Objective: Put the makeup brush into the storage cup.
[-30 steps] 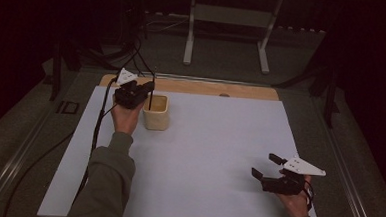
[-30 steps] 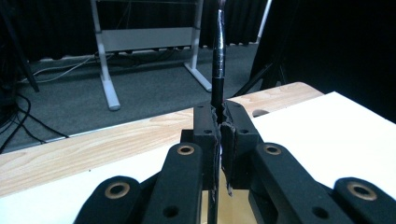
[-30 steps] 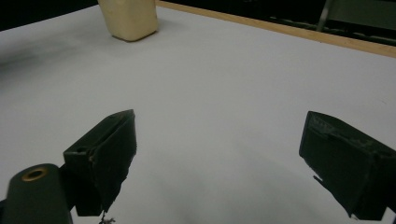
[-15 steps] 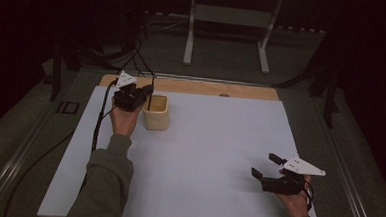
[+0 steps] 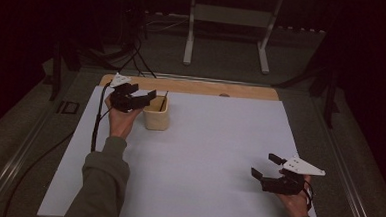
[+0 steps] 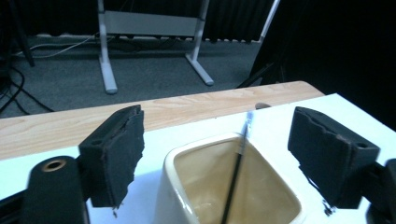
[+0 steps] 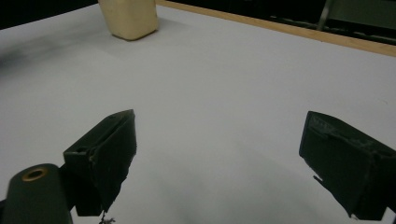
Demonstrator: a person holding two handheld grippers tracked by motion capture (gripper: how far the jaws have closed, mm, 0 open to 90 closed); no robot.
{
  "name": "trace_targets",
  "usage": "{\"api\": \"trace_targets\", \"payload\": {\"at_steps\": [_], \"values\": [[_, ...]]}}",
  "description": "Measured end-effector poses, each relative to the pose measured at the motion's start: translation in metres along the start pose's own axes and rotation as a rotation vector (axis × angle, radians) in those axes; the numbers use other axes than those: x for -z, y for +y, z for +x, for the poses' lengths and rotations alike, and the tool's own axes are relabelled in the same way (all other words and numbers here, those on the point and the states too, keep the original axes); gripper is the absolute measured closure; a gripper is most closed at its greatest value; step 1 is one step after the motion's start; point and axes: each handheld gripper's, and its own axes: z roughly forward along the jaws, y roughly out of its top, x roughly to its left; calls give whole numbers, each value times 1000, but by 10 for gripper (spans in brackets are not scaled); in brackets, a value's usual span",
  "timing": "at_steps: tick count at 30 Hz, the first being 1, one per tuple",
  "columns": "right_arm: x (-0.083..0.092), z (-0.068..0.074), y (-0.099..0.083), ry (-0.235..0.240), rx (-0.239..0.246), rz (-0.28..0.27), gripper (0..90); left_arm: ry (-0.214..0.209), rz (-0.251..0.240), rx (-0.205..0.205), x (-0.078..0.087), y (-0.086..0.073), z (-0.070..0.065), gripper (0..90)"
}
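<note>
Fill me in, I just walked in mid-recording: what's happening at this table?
A person works with a gripper in each hand. The left gripper sits at the cream cup; its jaws have just been opening, and a thin black stick stands inside the cup, apart from them. The right gripper rests open over the white sheet, holding nothing.

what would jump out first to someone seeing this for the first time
Probably the cream square cup at the back left of the white table sheet, with a thin black stick leaning inside it. The left gripper hangs right over it, its jaws having just been opening, nothing pressed between them. The right gripper sits open and idle near the front right corner.
</note>
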Motion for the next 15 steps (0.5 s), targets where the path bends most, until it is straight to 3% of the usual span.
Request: {"api": "trace_targets", "payload": {"at_steps": [15], "values": [[0,0,0,1,0,1,109,12,23,3,1,1,1,132]]}}
